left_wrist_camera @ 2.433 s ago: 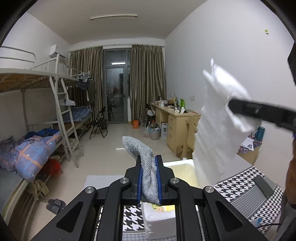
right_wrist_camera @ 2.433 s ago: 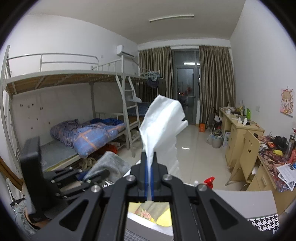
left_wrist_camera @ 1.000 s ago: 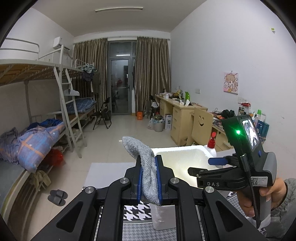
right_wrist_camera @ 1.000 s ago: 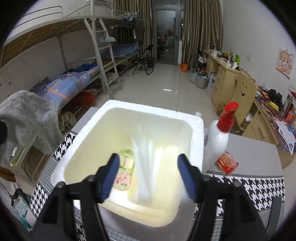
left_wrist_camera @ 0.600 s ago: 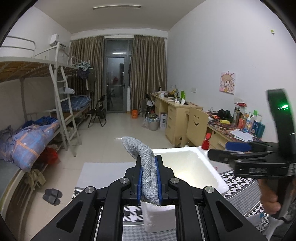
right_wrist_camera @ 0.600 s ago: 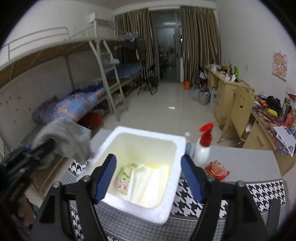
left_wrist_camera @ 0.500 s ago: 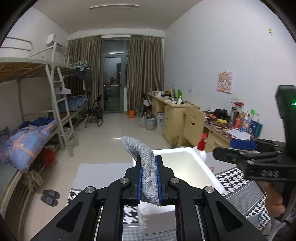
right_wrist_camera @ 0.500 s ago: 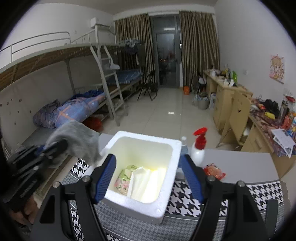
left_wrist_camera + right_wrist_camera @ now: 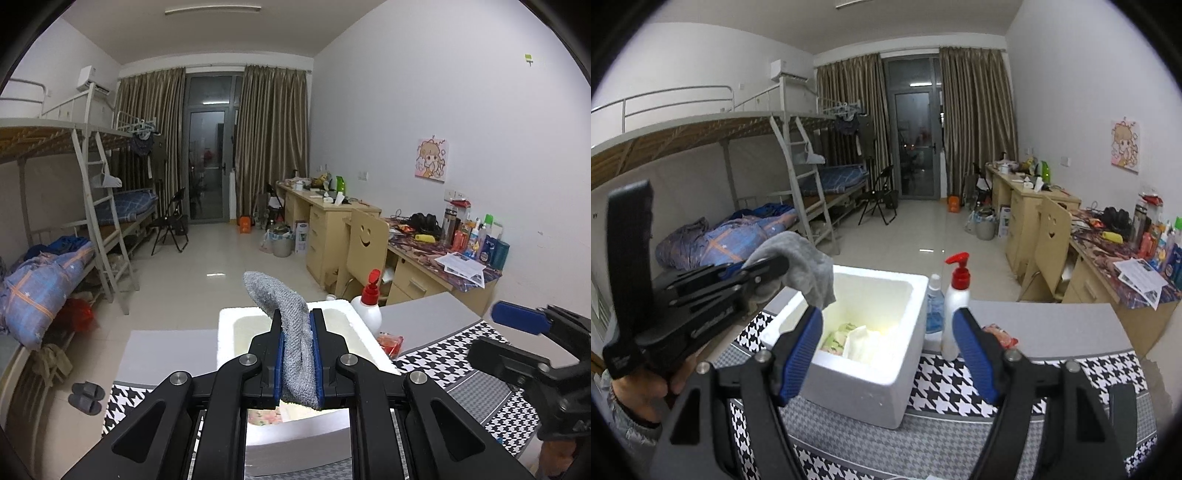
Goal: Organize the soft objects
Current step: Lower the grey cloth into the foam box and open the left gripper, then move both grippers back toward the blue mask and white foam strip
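Since half a second ago the right tongs [image 9: 888, 345] have drawn a little further back from the foam box [image 9: 897, 373], so more of the houndstooth table [image 9: 945, 439] shows in front of it; their jaws stay spread wide with nothing between them. The left tongs [image 9: 297, 354] remain clenched on the grey cloth [image 9: 291, 332], which stands up between the blue pads and flops over above them. In the right view this cloth [image 9: 803, 266] hangs at the box's near-left corner, above the rim, not yet inside. The white cloth [image 9: 866, 343] dropped earlier lies in the box beside a floral pack [image 9: 836, 339], straight ahead of the right tongs.

Right of the box, just beside its wall, stand a red-capped pump bottle [image 9: 956, 306] and a smaller blue-labelled bottle [image 9: 934, 306]; a red packet [image 9: 1001, 334] lies just behind the right tongs' right finger. From the left view the cloth and jaws hide much of the box's inside.
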### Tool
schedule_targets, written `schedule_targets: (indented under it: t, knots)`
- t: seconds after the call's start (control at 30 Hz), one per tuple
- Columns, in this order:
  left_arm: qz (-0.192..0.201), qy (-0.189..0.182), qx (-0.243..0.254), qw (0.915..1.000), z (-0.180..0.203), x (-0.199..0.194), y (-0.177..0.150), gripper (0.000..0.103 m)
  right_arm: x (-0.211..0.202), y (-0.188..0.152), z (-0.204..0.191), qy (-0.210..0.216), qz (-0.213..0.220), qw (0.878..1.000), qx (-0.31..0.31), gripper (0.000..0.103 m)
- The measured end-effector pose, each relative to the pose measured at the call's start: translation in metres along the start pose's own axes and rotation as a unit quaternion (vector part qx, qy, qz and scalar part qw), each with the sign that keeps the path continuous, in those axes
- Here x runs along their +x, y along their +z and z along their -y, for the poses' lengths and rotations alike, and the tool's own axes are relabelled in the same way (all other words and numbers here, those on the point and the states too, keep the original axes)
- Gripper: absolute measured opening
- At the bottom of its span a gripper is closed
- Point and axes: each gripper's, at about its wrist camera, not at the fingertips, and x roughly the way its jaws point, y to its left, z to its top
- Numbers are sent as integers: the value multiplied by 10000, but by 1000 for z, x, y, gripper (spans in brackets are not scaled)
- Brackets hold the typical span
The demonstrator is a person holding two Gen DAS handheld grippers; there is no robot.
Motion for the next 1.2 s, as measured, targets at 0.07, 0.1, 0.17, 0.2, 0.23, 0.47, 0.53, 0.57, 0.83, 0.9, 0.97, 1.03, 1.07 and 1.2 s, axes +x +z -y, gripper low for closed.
schedule_targets:
  t: [0.07, 0.1, 0.17, 0.2, 0.23, 0.47, 0.53, 0.57, 0.83, 0.9, 0.97, 1.03, 1.07, 1.2]
  knots:
    - [-33, -21, 42, 10000, 4, 4, 1, 13, -4, -5, 2, -79, -16, 10000, 20, 77]
    - [-76, -43, 46, 10000, 5, 8, 1, 13, -6, -7, 3, -100, -17, 9999, 24, 77]
    - [-145, -102, 46, 9998, 7, 15, 1, 13, -9, -13, 5, -85, -10, 10000, 28, 77]
    - [-200, -120, 60, 9997, 9, 19, 0, 13, -11, -15, 5, -95, -13, 10000, 19, 77]
    - [-252, -125, 65, 9996, 8, 22, 0, 13, -12, -18, 4, -117, -7, 9999, 8, 77]
    - [-464, -103, 68, 9988, 13, 39, -3, 13, -26, -34, 4, -99, 30, 9999, -10, 77]
    - [-524, -99, 66, 9986, 17, 45, -2, 13, -29, -38, 6, -113, 37, 9999, -4, 77]
    - [-567, -101, 58, 9983, 18, 48, -2, 13, -30, -39, 7, -123, 42, 9999, 5, 77]
    - [-808, -94, 19, 9967, 20, 70, -5, 13, -40, -54, 12, -175, 33, 9998, 61, 77]
    - [-902, -139, -9, 9958, 20, 75, -8, 13, -43, -56, 14, -206, 32, 9997, 87, 77]
    - [-953, -116, 23, 9954, 21, 79, -11, 19, -45, -58, 15, -234, 41, 9997, 92, 77]
    - [-1027, -138, 58, 9946, 22, 81, -13, 44, -47, -60, 17, -271, 48, 9996, 117, 77]
    - [-1046, -75, 16, 9945, 21, 81, -15, 67, -47, -60, 18, -268, 44, 9995, 140, 77]
    - [-896, 143, -28, 9959, 15, 72, -15, 93, -50, -62, 22, -290, 61, 9994, 182, 77]
